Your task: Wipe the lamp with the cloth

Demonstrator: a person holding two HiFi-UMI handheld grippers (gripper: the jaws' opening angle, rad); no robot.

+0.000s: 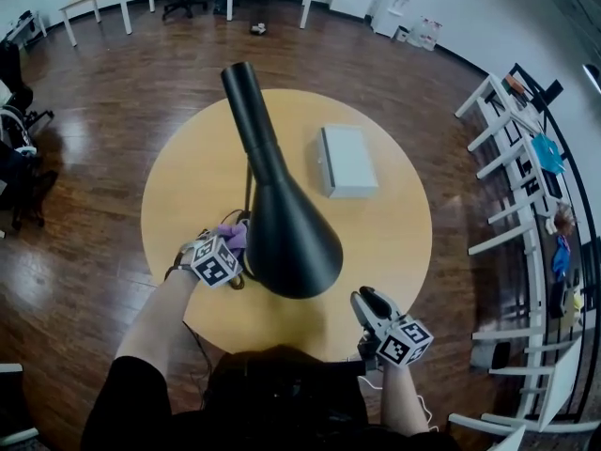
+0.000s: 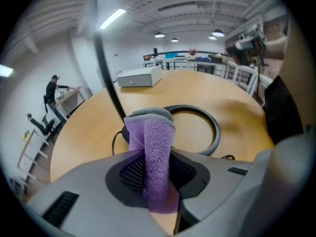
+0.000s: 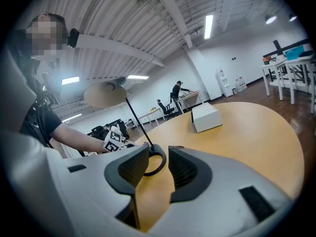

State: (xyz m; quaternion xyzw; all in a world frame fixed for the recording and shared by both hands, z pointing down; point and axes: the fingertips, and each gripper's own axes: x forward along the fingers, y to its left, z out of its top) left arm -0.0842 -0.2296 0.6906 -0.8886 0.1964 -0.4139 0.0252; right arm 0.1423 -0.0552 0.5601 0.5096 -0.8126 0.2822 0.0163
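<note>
Beside the lamp's (image 1: 282, 216) stem, low over the table (image 1: 394, 233), the purple cloth (image 2: 158, 147) was clamped in the left gripper (image 1: 228, 244). The right gripper (image 1: 369, 303) was held apart, empty. Wiping was judged barely begun; next, the cloth would need to be pressed against the ring base (image 2: 215, 128).

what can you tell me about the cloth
The cloth is purple terry with a grey edge, soft and fluffy, folded into a thick upright strip. The left claw is shut on it, and its folded top sticks out past the pads. It is held above the table, near the lamp base ring.
</note>
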